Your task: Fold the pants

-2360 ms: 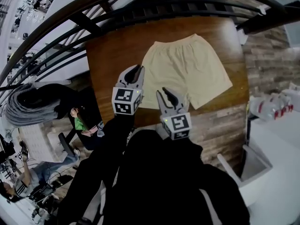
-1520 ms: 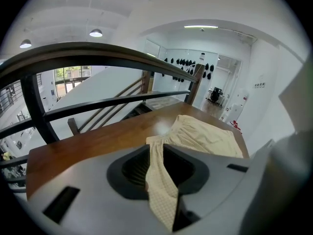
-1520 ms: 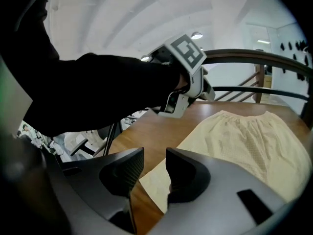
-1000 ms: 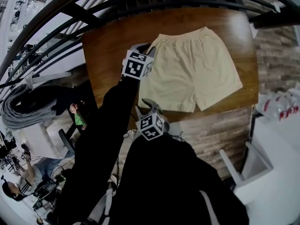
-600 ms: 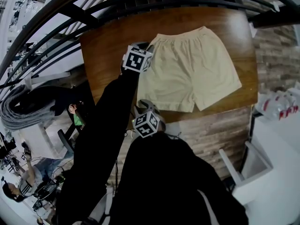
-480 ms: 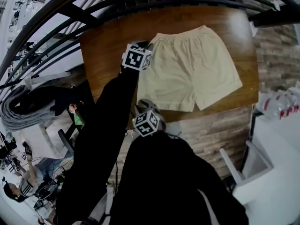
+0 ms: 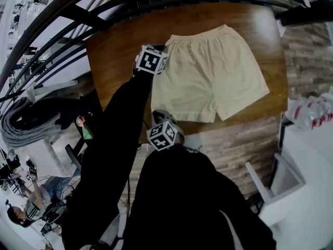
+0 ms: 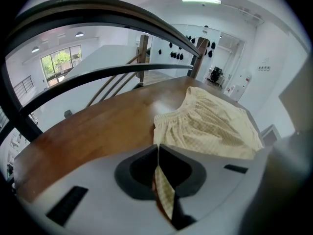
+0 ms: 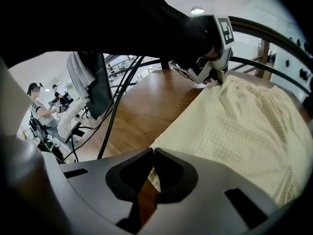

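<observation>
The pale yellow fabric shorts [image 7: 213, 72] lie spread flat on the brown wooden bench [image 7: 114, 72], waistband at the far side and both leg hems toward the person. The left tongs [image 8: 157, 146] are down at the left corner of the waistband; their jaws are closing, the tips almost together, with a fold of the checked cloth pinched between them. The right tongs [image 9: 153, 151] are down at the near left corner of the leg hem; their jaws too are closing, tips nearly meeting, with the hem's corner caught in the gap. The rest of the shorts rests on the wood, unlifted. Off the bench's right end stands a cluster of clear bottles with red bands [image 7: 311, 113]; what they hold is too small to tell. Black curved railing bars [image 7: 104, 14] run past the bench's far edge.
</observation>
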`<state>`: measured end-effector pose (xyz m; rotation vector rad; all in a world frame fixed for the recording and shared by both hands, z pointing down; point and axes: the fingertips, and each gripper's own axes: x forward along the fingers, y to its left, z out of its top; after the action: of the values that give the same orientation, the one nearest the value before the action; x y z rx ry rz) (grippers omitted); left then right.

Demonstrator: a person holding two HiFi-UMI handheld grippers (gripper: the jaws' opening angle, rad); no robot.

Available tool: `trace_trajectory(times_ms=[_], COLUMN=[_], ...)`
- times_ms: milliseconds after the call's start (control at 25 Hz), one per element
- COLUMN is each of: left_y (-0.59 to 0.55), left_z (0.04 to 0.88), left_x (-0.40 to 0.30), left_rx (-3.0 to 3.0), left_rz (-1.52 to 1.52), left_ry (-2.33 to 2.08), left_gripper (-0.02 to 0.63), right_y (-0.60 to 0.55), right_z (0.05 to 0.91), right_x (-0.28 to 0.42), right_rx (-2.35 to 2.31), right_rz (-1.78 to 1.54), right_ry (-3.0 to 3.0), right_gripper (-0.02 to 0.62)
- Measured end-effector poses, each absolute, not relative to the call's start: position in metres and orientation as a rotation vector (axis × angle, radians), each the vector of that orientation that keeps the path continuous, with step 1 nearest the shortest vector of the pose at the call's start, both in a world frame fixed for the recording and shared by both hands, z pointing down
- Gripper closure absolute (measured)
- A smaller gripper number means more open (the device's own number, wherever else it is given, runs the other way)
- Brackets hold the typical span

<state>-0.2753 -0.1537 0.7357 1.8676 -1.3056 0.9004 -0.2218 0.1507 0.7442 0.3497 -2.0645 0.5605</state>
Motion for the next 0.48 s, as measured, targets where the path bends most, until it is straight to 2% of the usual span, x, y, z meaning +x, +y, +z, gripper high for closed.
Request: trace_trajectory(times_ms=[480], left_y=[-0.149], left_z=[0.723], left_x=[-0.273], left_rx=[1.872], left_rz=[0.866], left_ry=[-1.306], left_gripper=[0.6], right_y=[0.142], right_z=[0.7], right_x=[-0.218], right_rx=[0.371], right_rz=[0.664], right_ry=[-2.171], right_gripper=[0.586])
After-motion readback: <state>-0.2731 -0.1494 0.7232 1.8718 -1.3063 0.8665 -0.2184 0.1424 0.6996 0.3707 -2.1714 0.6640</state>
